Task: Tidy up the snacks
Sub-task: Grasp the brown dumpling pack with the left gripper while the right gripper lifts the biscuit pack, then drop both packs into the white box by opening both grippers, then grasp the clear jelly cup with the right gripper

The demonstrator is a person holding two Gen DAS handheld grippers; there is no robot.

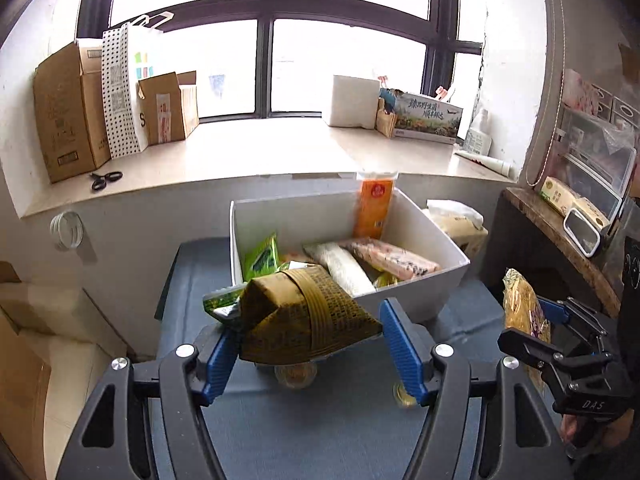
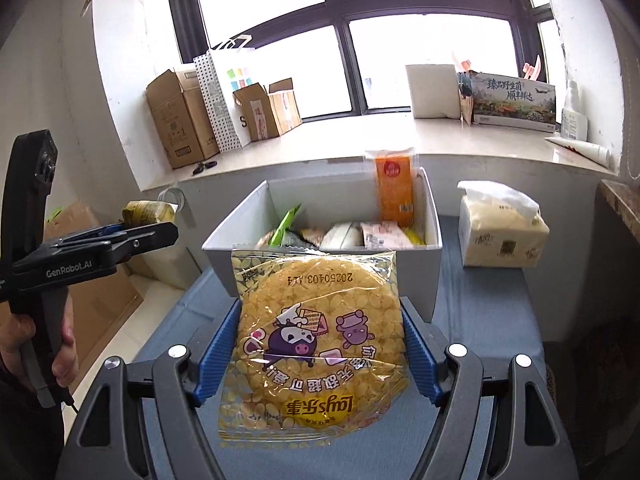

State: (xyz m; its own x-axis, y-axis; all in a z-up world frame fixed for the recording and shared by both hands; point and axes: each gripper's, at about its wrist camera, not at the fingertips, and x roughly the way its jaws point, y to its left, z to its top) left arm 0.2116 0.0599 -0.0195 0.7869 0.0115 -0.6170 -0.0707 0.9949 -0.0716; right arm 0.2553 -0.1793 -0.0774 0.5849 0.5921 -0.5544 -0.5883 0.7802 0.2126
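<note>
Window-lit blue desk [image 2: 480,320] with white bin [image 2: 434,236], left gripper [image 1: 310,340] clamped on a brown wrapped dumpling [image 1: 304,316] lying crosswise, right gripper [image 2: 320,344] clamped on an upside-down Lay's packet [image 2: 316,340].

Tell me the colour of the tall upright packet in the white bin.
Orange, on the tall upright packet; the right wrist view shows it best.

The wrapped packet [image 1: 304,316] hides most of a round item [image 1: 296,374], possibly a jar, and the bin's [image 1: 424,284] lower snacks.
</note>
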